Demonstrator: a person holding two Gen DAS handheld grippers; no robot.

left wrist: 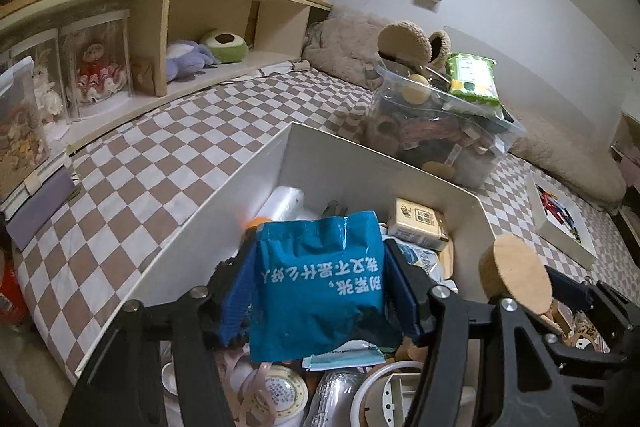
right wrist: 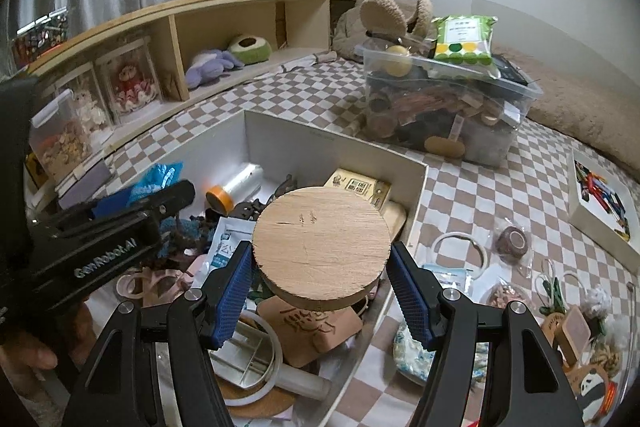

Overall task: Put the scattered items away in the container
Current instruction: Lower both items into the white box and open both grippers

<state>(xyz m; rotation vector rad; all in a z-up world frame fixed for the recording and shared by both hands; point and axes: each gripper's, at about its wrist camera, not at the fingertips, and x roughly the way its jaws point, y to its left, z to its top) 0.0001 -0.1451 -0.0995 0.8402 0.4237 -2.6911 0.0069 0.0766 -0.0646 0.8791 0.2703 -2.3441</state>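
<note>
The white open box point(right wrist: 336, 143) sits on a checkered bedspread and holds a tape roll, a film roll, cards and several other small items. My left gripper point(left wrist: 320, 267) is shut on a blue foil packet point(left wrist: 320, 287) with white print, held upright above the box's left half. My right gripper point(right wrist: 322, 267) is shut on a round wooden disc point(right wrist: 320, 239), its blue pads on the disc's two sides, above the box's right half. The disc point(left wrist: 516, 275) also shows at the right of the left wrist view. In the right wrist view the left gripper point(right wrist: 132, 203) and its packet point(right wrist: 156, 179) appear at the left.
A clear plastic bin point(right wrist: 448, 107) full of odds and ends, with a green wipes pack point(right wrist: 464, 39) on top, stands behind the box. Loose items lie right of the box: a white ring point(right wrist: 460, 247), a bagged bowl point(right wrist: 514, 241), clips. A wooden shelf point(right wrist: 224, 11) runs along the left.
</note>
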